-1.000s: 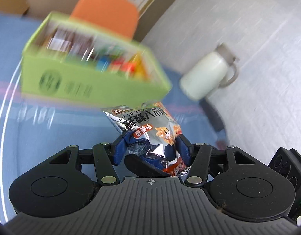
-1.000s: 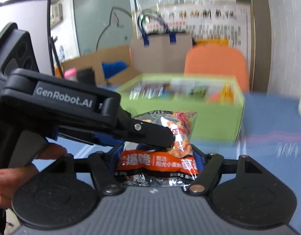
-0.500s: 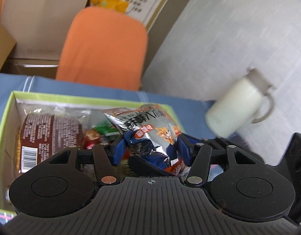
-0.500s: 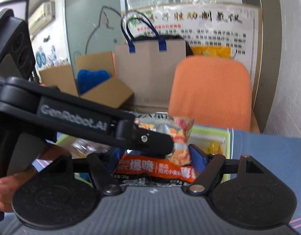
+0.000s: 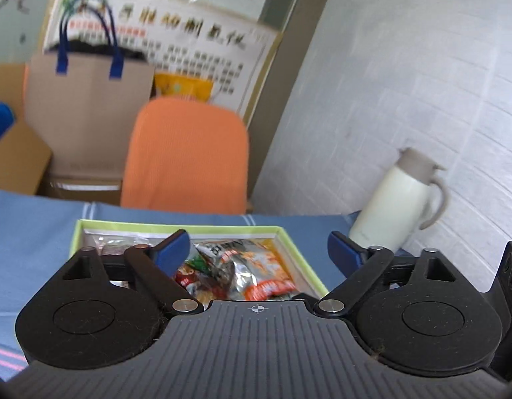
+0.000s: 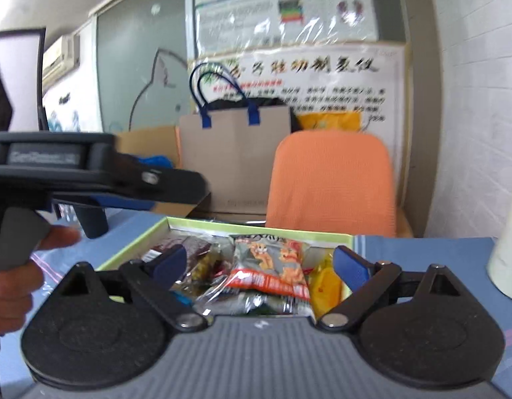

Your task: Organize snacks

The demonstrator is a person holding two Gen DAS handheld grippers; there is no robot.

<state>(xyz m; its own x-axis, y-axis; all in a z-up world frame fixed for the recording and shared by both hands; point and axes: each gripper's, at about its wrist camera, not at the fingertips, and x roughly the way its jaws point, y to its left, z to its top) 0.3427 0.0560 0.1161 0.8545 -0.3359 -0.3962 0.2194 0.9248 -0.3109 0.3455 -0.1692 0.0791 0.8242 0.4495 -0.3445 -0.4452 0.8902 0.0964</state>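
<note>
A light green box (image 5: pixel 179 224) full of snack packets stands on the blue tablecloth; it also shows in the right wrist view (image 6: pixel 146 236). A silver and orange snack bag (image 5: pixel 252 269) lies on top of the packets, also visible in the right wrist view (image 6: pixel 272 269). My left gripper (image 5: pixel 259 246) is open and empty above the box. My right gripper (image 6: pixel 260 259) is open and empty above the box too. The left gripper's body (image 6: pixel 89 173) crosses the right wrist view at the left, with the hand that holds it.
A white thermos jug (image 5: pixel 399 202) stands on the table right of the box, near the white wall. An orange chair (image 5: pixel 186 159) stands behind the table, with a paper bag (image 5: pixel 89 106) and cardboard boxes behind it. A dark cup (image 6: pixel 94 222) stands left of the box.
Both grippers opened and let go of their snack bags, which now lie in the green box. Both grippers have risen and tilted up above the box.
</note>
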